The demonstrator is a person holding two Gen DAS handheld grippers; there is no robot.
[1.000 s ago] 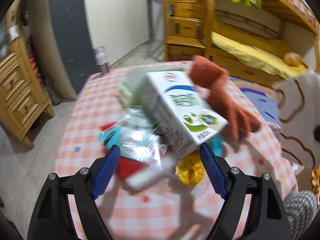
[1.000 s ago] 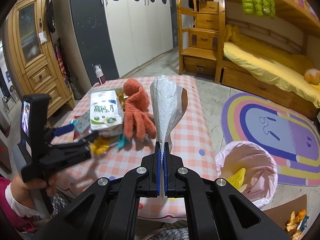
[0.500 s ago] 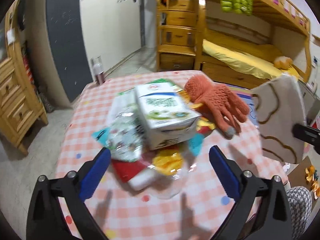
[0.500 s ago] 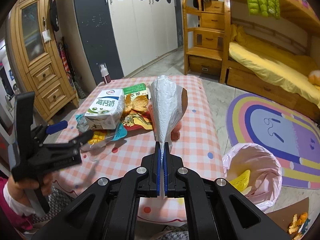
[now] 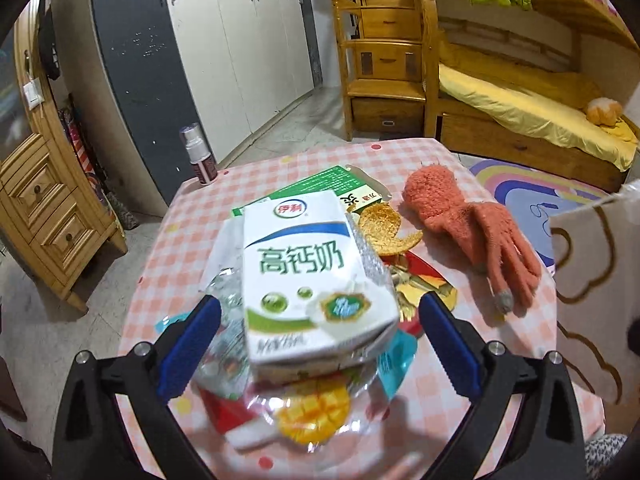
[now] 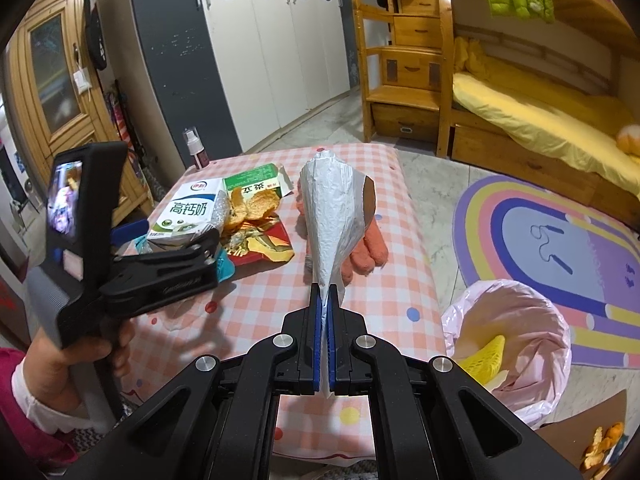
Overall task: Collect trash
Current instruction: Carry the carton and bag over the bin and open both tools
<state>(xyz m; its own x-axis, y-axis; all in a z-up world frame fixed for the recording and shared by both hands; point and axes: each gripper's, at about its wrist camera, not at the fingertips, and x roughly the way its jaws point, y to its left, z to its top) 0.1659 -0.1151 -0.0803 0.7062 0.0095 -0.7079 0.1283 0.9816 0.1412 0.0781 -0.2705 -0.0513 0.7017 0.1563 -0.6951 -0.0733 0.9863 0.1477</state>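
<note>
Left gripper [image 5: 320, 332] jaws closing slightly, straddling white-green milk carton [image 5: 308, 276], lengthwise between them, untouched; right gripper [image 6: 324, 308] pinching silvery wrapper [image 6: 336, 216].

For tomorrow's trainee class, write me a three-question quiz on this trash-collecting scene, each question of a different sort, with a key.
1. True or false: the right gripper is shut on the silver bag.
2. Multiple choice: The milk carton lies (A) inside the pink-lined bin, (B) on the pile of wrappers on the checked table, (C) on the rug.
3. Fill in: beside the pile lies an orange ____.

Key: 1 true. 2 B; the left gripper has its fingers either side of the carton without pressing it. 3 glove.
</note>
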